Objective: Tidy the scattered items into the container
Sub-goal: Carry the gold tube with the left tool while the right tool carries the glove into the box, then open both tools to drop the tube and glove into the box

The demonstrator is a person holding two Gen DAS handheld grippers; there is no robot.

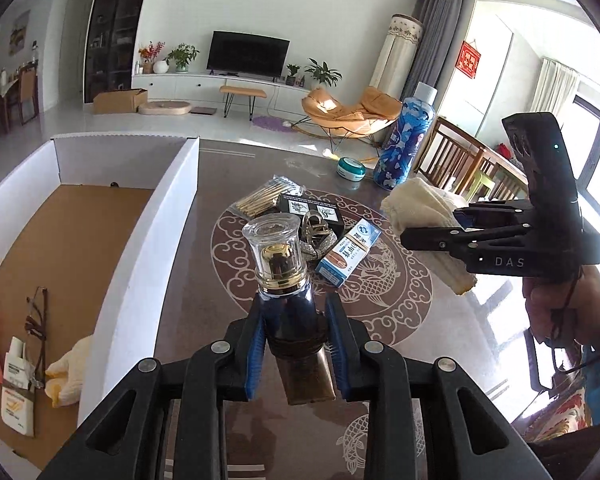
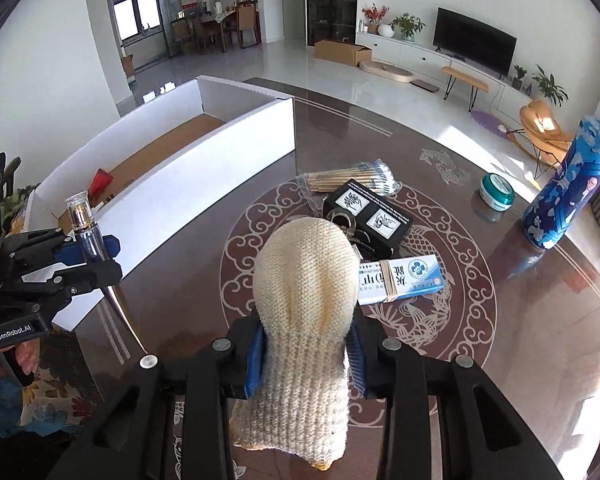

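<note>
Left wrist view: left tongs (image 1: 296, 344) clamping perfume bottle (image 1: 286, 292), right tongs (image 2: 306, 354) clamping knitted glove (image 2: 306, 304).

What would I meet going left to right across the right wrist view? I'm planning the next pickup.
Perfume bottle in the left gripper → white container → knitted glove → teal round tin → blue patterned bottle.

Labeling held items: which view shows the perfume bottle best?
Left wrist: the perfume bottle fills the centre, clear cap up, clamped in the left tongs. Right wrist shows it small at the left edge, partly hidden.
</note>
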